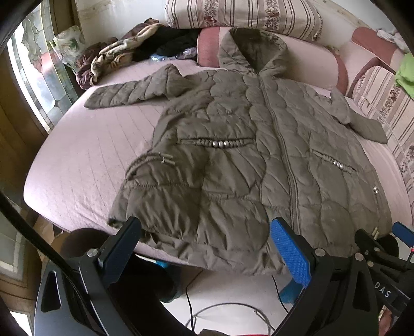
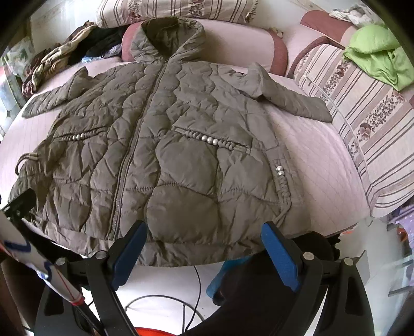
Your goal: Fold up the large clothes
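A quilted olive jacket (image 1: 233,155) lies zipped and face-up on the bed (image 1: 77,165), sleeves spread for folding. Both the left gripper (image 1: 204,248) and right gripper (image 2: 204,248) hover, fingers spread and apparently empty, at its hem.

One big brown coat (image 2: 165,144) lies on one bed (image 2: 323,168). The coat has two sleeves and one hood. Two grippers show, the left gripper (image 1: 204,245) and the right gripper (image 2: 204,243), each with two fingers spread apart. One green cloth (image 2: 380,56) sits by the bed's far right corner. One striped pillow (image 1: 243,15) lies along the far edge.
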A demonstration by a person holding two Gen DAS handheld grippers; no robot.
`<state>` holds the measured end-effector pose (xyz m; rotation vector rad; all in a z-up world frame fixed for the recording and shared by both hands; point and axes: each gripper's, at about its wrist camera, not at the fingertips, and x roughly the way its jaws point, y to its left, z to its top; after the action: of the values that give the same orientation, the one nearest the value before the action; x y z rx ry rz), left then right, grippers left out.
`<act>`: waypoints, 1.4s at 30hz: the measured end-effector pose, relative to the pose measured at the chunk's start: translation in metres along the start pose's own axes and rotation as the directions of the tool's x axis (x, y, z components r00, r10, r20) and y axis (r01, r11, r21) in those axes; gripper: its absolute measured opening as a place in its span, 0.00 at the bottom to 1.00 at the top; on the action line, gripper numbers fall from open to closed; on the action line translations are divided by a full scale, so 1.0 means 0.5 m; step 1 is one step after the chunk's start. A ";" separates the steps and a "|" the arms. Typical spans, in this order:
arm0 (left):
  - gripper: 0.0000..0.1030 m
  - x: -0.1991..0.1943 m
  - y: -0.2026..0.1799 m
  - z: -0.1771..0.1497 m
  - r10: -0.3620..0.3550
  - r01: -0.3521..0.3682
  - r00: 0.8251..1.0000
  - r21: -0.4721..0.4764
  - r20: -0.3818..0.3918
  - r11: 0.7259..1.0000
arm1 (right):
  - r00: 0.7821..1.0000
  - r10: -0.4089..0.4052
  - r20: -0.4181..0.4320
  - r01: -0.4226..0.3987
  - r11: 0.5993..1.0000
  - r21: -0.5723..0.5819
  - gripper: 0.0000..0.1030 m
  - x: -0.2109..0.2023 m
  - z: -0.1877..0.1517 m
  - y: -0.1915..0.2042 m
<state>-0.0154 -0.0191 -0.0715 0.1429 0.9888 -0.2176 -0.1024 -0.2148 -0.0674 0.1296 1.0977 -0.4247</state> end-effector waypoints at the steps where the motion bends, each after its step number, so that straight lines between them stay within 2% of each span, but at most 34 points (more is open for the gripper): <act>1: 0.97 -0.002 0.003 -0.005 -0.007 0.007 1.000 -0.004 -0.004 1.000 | 1.000 -0.002 -0.001 0.002 1.000 -0.003 0.90 -0.002 -0.004 0.002; 8: 0.97 -0.030 0.029 -0.040 -0.041 0.041 0.999 -0.031 -0.001 0.999 | 1.000 -0.026 0.005 0.026 0.999 -0.027 0.90 -0.031 -0.042 0.018; 16: 0.97 -0.080 0.058 -0.073 -0.077 0.080 0.996 -0.054 0.048 0.995 | 0.998 -0.052 0.025 0.052 0.998 -0.037 0.90 -0.081 -0.085 0.039; 26: 0.97 -0.165 0.086 -0.106 -0.093 0.105 0.981 -0.059 0.168 0.993 | 0.993 -0.065 0.101 0.071 0.996 -0.052 0.90 -0.161 -0.128 0.065; 31: 0.97 -0.222 0.092 -0.114 -0.061 0.078 0.962 -0.051 0.267 0.996 | 0.980 -0.073 0.184 0.083 0.995 -0.047 0.90 -0.208 -0.137 0.065; 36: 0.97 -0.286 0.085 -0.112 0.005 -0.002 0.925 -0.007 0.381 1.000 | 0.959 -0.077 0.272 0.088 0.996 -0.027 0.90 -0.248 -0.141 0.057; 39: 0.97 -0.308 0.084 -0.104 0.027 -0.036 0.912 0.014 0.409 0.999 | 0.946 -0.078 0.313 0.087 0.996 -0.014 0.90 -0.265 -0.139 0.051; 42: 0.97 -0.318 0.093 -0.088 0.035 -0.048 0.911 0.021 0.411 0.999 | 0.941 -0.080 0.329 0.089 0.996 -0.012 0.90 -0.268 -0.132 0.051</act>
<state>-0.1241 0.0542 0.0391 0.1395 0.5611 -0.2132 -0.1989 -0.1351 0.0179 -0.0135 0.7806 -0.4887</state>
